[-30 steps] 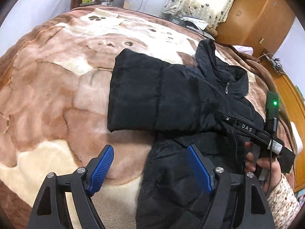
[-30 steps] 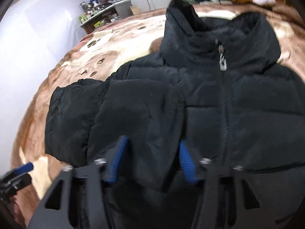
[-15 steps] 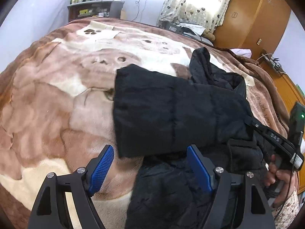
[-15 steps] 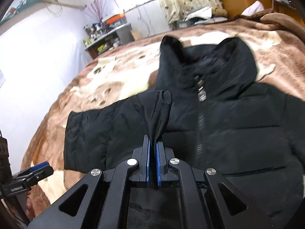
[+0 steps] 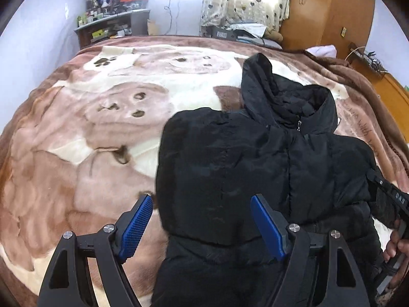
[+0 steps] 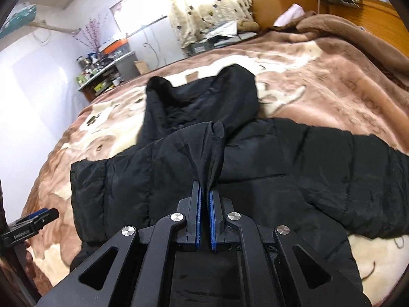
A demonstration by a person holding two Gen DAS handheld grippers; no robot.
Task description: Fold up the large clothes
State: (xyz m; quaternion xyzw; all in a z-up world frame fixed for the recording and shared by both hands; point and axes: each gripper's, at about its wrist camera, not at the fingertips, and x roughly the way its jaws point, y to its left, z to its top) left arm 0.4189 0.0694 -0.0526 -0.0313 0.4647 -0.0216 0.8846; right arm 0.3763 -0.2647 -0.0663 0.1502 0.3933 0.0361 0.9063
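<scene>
Left wrist view: black hooded puffer jacket (image 5: 255,168) lay on the brown-and-cream plush blanket (image 5: 89,133) covering the bed, hood (image 5: 278,94) toward the far end, zipper pull visible at the collar. One sleeve was folded across the chest, its cuff end toward the jacket's left edge in frame. Left gripper (image 5: 202,225) hovered above the lower part of the jacket, jaws spread wide, blue pads clear of the fabric, nothing gripped. At the right edge, a hand (image 5: 396,243) held the other gripper's black handle. Background: cluttered shelf (image 5: 112,25), heart-print curtain (image 5: 245,0), wooden wardrobe (image 5: 327,10). Right wrist view: right gripper (image 6: 204,199) was clenched on a pinch of the jacket's black fabric (image 6: 209,153), which rose in a ridge from between the blue pads; jaws had just finished closing on it. Hood (image 6: 199,97) lay beyond the pinch, one sleeve (image 6: 358,179) stretched out to the right on the blanket, folded sleeve to the left. The left gripper's tip showed at the left edge, blurred.
</scene>
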